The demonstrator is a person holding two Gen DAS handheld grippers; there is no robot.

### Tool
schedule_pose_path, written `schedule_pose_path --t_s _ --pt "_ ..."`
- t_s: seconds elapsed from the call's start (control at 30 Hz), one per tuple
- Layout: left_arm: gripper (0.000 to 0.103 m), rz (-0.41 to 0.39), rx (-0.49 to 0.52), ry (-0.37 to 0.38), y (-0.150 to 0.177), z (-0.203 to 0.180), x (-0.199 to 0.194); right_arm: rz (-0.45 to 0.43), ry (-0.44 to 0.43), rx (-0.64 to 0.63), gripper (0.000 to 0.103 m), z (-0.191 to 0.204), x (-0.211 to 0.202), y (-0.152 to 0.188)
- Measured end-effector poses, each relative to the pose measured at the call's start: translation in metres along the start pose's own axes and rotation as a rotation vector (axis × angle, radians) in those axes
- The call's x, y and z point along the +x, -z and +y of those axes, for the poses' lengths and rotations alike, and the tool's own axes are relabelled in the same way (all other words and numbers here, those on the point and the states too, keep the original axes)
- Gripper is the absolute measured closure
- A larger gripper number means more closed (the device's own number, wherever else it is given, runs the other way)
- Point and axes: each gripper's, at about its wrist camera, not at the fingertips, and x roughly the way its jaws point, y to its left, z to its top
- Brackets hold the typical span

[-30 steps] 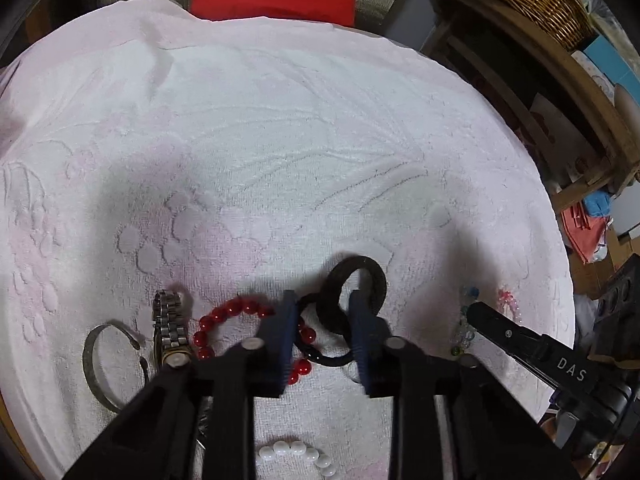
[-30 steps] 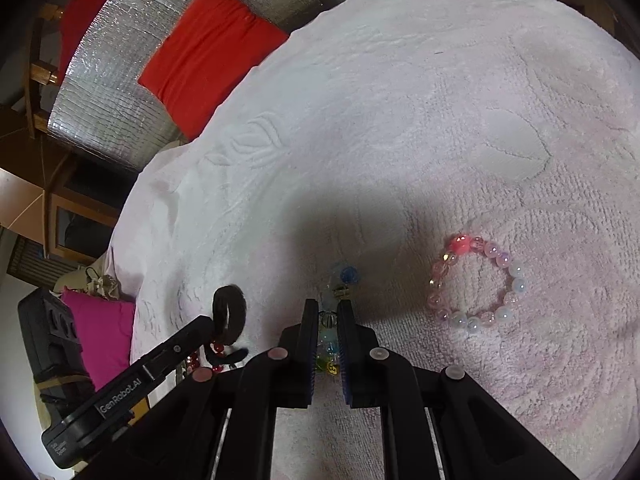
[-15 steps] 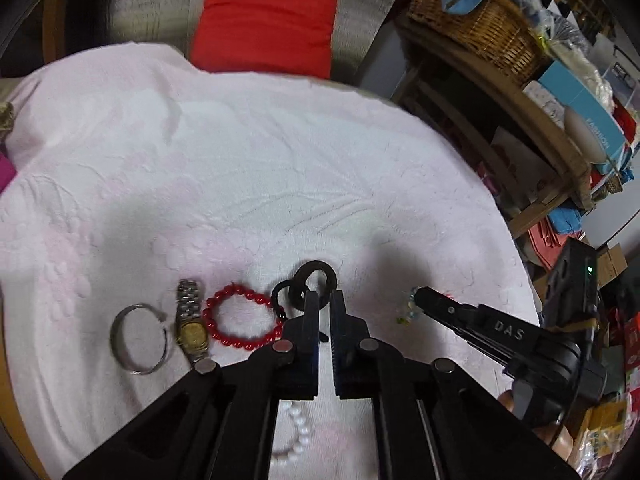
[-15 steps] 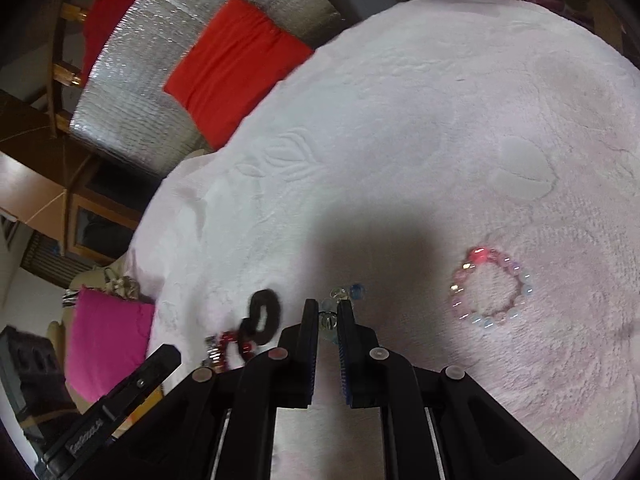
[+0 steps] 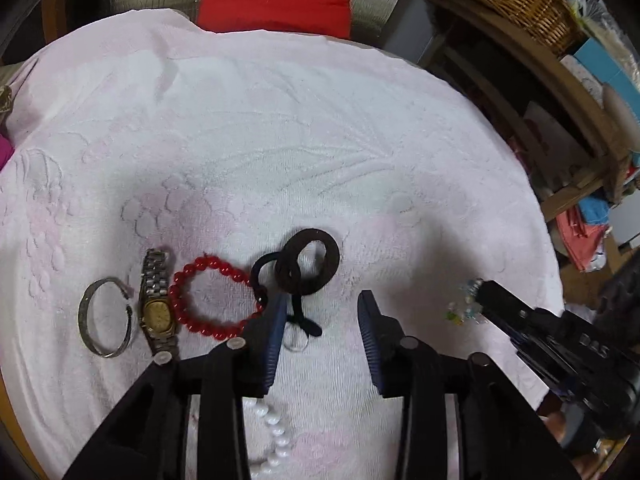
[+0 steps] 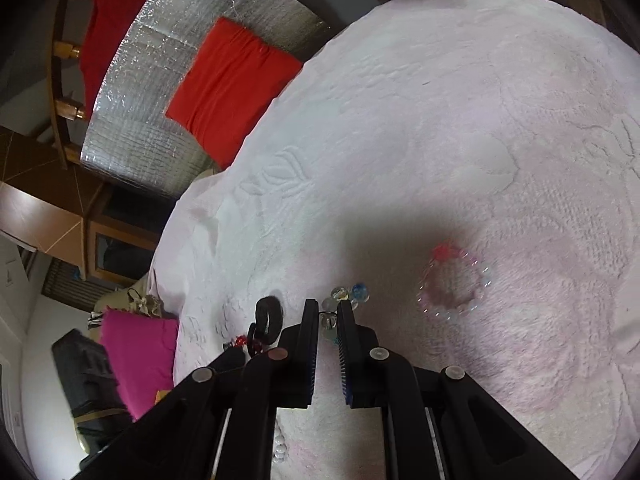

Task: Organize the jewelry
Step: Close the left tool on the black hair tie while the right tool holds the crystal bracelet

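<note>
Left claw (image 5: 322,316) is opening, nothing between its jaws; dark rings (image 5: 307,261) lie just beyond. Right claw (image 6: 328,312) grips glass-bead bracelet (image 6: 347,294). I'd lower it beside the row.

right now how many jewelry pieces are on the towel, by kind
beaded bracelets: 4 (red, white, pink, clear glass)
plain rings or bangles: 3 (silver, dark brown, black)
watches: 1
total: 8
</note>
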Motion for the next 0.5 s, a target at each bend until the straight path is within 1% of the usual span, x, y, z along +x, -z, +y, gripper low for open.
schedule_pose_path --t_s 0.1,0.13,0.17,0.2,0.37,0.5 --pt "0.066 0.005 -0.010 -0.020 -0.002 -0.001 0.009 0.009 -0.002 -0.008 0.092 0.002 0.001 -0.001" --pt "0.073 0.009 -0.012 -0.030 -0.003 0.001 0.009 0.010 -0.002 -0.010 0.092 0.002 0.002 -0.001" --pt "0.090 0.011 -0.012 -0.033 -0.002 0.001 0.010 0.009 0.001 -0.019 0.092 0.004 0.002 -0.001" --pt "0.094 0.014 -0.012 -0.030 -0.003 0.002 0.012 0.008 0.005 -0.026 0.092 0.005 0.002 -0.001" --pt "0.097 -0.017 0.015 -0.038 -0.001 0.000 0.004 0.013 0.004 -0.040 0.092 0.010 0.004 0.002" --pt "0.098 -0.059 0.028 -0.016 0.005 0.002 -0.018 0.017 0.003 -0.050 0.092 0.015 0.007 0.005"
